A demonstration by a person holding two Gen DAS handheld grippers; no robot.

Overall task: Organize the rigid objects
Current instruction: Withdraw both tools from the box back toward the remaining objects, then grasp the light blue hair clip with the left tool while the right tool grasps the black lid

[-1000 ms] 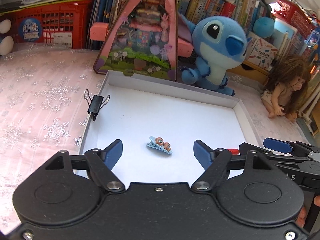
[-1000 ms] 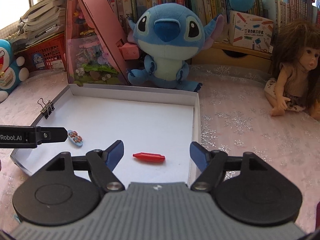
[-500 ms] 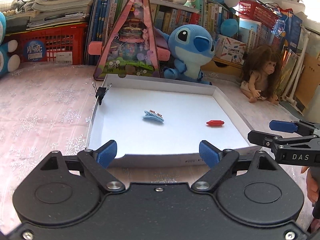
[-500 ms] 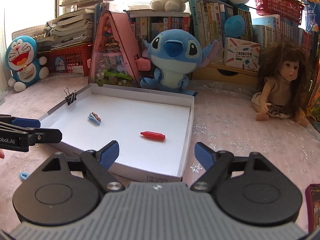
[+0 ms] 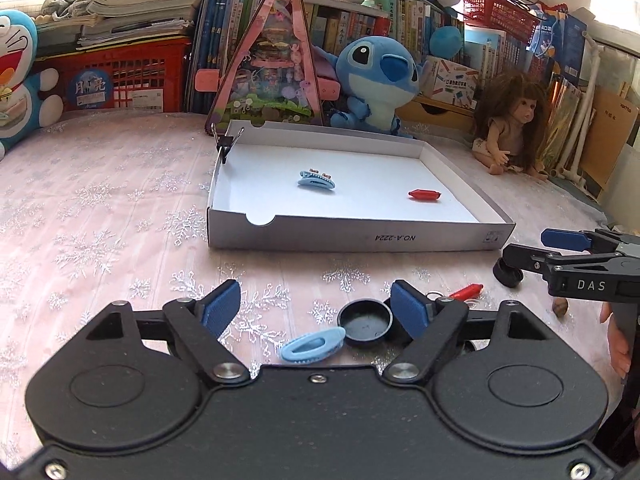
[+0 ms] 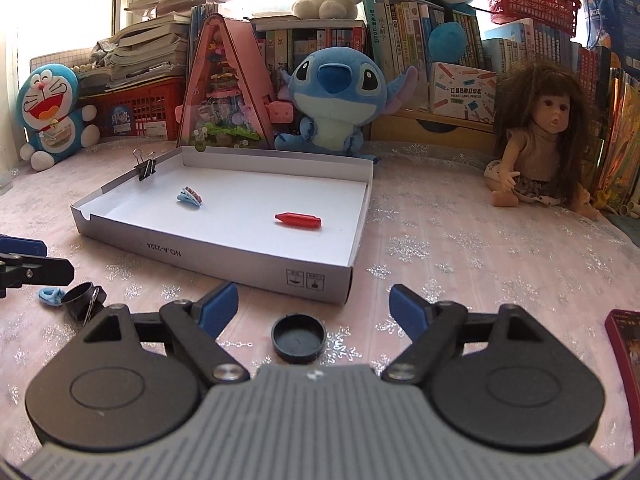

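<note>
while the left gripper (image 5: 316, 306) closes on nothing over a black cap (image 5: 365, 322) at 4 o'clock of its gap — the right gripper (image 6: 314, 305) gapes empty, another black cap (image 6: 298, 337) at 6 o'clock.

Counts: 1 white box (image 6: 256, 258), 1 binder clip (image 6: 145, 168), 2 blue hair clips (image 5: 317, 180) (image 5: 313, 345), 2 red caps (image 5: 424, 195) (image 5: 466, 291), 3 black lids (image 5: 365, 323) (image 6: 298, 339) (image 6: 82, 300).

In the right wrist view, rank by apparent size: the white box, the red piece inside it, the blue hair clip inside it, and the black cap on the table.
1. White box.
2. Black cap, though it lies nearest the camera, which may inflate it.
3. Red piece.
4. Blue hair clip, which sits farther back, so its last place is uncertain.
</note>
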